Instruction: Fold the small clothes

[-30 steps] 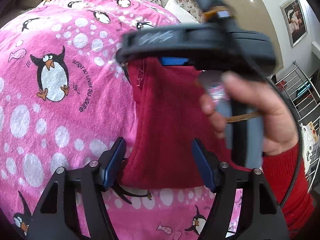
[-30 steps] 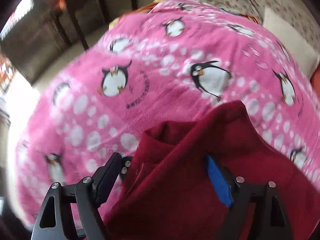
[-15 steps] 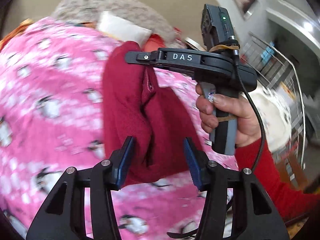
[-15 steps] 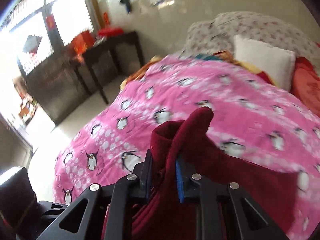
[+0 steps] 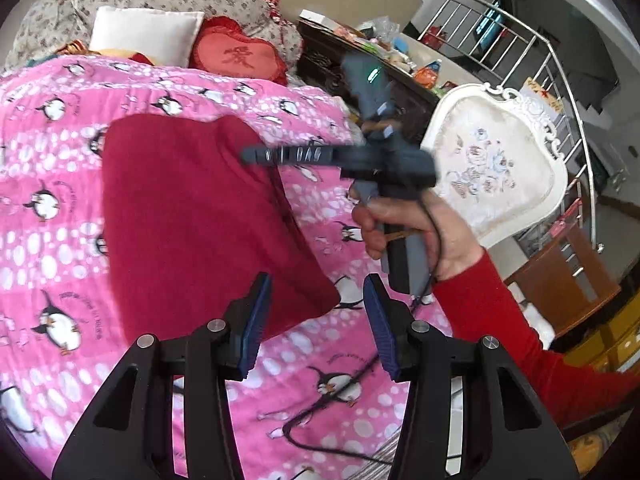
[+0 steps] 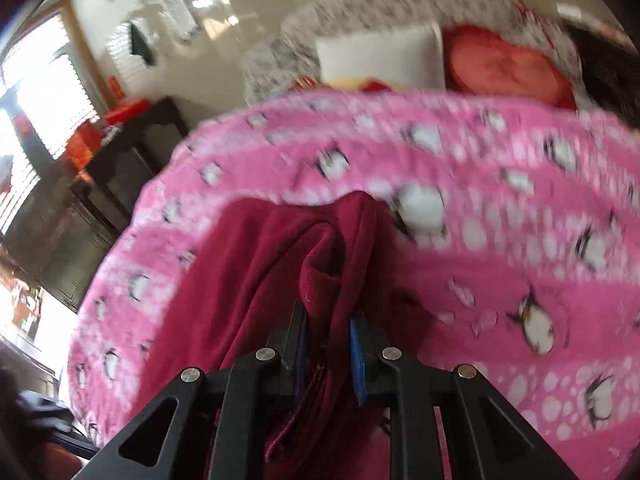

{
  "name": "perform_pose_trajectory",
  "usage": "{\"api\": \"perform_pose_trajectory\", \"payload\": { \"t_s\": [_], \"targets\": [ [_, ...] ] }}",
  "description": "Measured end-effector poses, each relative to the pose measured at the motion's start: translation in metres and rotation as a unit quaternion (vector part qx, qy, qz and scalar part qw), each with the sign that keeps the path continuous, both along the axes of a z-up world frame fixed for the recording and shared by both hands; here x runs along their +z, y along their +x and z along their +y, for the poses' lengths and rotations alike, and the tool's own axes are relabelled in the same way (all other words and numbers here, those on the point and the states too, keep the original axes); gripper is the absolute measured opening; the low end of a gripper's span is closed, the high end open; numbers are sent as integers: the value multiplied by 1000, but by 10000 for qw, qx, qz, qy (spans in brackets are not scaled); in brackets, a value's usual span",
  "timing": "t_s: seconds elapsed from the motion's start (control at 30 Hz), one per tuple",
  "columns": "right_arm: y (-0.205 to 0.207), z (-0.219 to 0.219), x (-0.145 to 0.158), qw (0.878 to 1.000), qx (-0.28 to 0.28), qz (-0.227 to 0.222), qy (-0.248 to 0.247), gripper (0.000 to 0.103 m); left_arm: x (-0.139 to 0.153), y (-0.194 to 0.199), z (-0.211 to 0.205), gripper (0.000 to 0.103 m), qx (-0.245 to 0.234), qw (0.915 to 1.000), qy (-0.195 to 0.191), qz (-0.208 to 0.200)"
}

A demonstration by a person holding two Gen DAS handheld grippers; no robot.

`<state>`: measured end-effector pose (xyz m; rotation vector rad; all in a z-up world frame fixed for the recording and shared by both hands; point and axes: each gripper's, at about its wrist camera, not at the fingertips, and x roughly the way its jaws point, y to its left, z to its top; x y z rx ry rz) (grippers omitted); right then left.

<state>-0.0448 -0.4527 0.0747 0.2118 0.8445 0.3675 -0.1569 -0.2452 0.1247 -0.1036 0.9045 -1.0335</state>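
Left gripper (image 5: 316, 320): jaws closing, the red garment (image 5: 188, 216) corner between them, pads not touching it. Garment hangs centre-left of frame over pink blanket (image 5: 48, 152). Right gripper (image 6: 328, 340), centre frame: clamped on a bunched fold of the garment.

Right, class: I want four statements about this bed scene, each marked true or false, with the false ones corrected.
1. The right tongs are shut on the red garment. True.
2. The pink blanket is printed with cats. False: it shows penguins.
3. A white pillow lies at the head of the bed. True.
4. The person's sleeve is blue. False: it is red.
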Motion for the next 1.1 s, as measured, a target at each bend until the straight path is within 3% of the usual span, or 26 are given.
{"api": "perform_pose_trajectory", "payload": {
  "t_s": [0.1, 0.2, 0.33, 0.5, 0.63, 0.83, 0.87, 0.9, 1.1],
  "targets": [
    [3, -7, -12, 9997, -79, 93, 210, 20, 4, -4, 13, 47, 229, 9992, 217, -235],
    [-19, -18, 6, 9980, -253, -75, 582, 35, -1, 5, 28, 47, 511, 9971, 425, -373],
    [-58, -3, 26, 9985, 109, -202, 503, 35, -19, 20, 29, 47, 767, 9925, 813, -487],
    [-74, 18, 11, 9988, 319, 59, 355, 35, -41, 28, 19, 47, 798, 9918, 933, -342],
    [-81, 20, -2, 9969, 353, 204, 674, 35, -57, 30, 14, 47, 829, 9907, 1059, -197],
    [-94, 23, -14, 9925, 564, 376, 1021, 35, -63, 28, 8, 47, 880, 9885, 1178, -351],
    [-91, 27, -22, 9919, 587, 448, 1034, 32, -64, 27, 7, 47, 896, 9878, 1216, -385],
    [-91, 29, -27, 9918, 633, 446, 1020, 22, -64, 26, 6, 47, 920, 9872, 1241, -393],
    [-112, 21, -4, 9970, 633, -56, 439, 16, -58, 22, 1, 49, 939, 9853, 1350, -462]
  ]
}}
